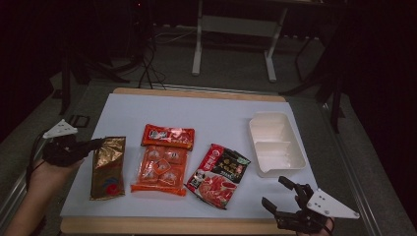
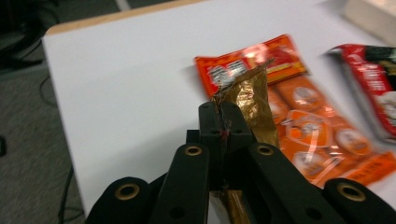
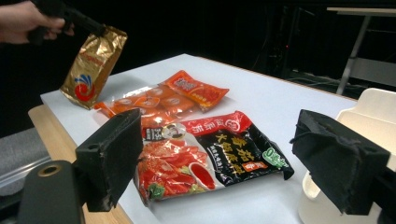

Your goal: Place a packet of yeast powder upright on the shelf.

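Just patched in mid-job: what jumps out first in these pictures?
The left tool is shut on the top edge of a gold pouch, tilting it up at the white mat's left side. The right tool waits open at the near right corner, beside a red-and-black sauce packet.

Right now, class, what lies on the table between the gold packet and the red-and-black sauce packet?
In the high view, the orange packet of small sachets lies between the gold packet and the red-and-black sauce packet.
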`<action>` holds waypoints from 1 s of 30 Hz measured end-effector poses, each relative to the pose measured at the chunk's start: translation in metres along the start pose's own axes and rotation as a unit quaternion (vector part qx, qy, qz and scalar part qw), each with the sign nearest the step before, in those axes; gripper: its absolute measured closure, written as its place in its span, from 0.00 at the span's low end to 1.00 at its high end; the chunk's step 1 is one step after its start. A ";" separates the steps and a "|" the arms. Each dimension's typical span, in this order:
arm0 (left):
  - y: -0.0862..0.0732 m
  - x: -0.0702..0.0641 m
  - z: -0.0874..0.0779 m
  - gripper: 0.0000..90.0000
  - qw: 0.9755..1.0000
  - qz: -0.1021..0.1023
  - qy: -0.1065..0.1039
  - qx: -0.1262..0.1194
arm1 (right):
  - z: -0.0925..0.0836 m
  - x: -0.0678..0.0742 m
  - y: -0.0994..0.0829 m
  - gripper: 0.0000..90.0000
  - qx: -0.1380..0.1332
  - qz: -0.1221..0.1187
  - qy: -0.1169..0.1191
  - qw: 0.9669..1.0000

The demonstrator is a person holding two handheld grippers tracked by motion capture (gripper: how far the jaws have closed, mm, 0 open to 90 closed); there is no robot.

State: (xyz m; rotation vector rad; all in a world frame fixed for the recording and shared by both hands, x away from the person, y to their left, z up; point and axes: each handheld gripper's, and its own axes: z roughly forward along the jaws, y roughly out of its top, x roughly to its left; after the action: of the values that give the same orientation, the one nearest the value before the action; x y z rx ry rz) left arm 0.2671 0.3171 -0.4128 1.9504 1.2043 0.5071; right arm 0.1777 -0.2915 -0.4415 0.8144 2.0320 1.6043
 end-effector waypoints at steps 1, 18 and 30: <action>0.001 -0.003 -0.002 1.00 1.000 -0.001 -0.007 -0.003 | 0.000 0.000 0.000 0.18 -0.001 0.005 0.007 1.000; 0.033 -0.044 -0.031 1.00 0.996 0.027 -0.043 -0.071 | 0.001 0.002 0.004 0.19 0.004 -0.001 0.017 1.000; 0.053 -0.083 -0.010 1.00 0.987 0.032 -0.115 -0.105 | -0.001 0.001 0.015 0.19 -0.006 -0.016 0.012 1.000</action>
State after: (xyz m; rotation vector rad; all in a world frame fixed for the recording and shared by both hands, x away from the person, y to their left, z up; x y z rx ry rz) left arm 0.2515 0.2348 -0.3607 1.8145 0.9083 0.4116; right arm 0.1791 -0.2893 -0.4266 0.7589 2.0408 1.6149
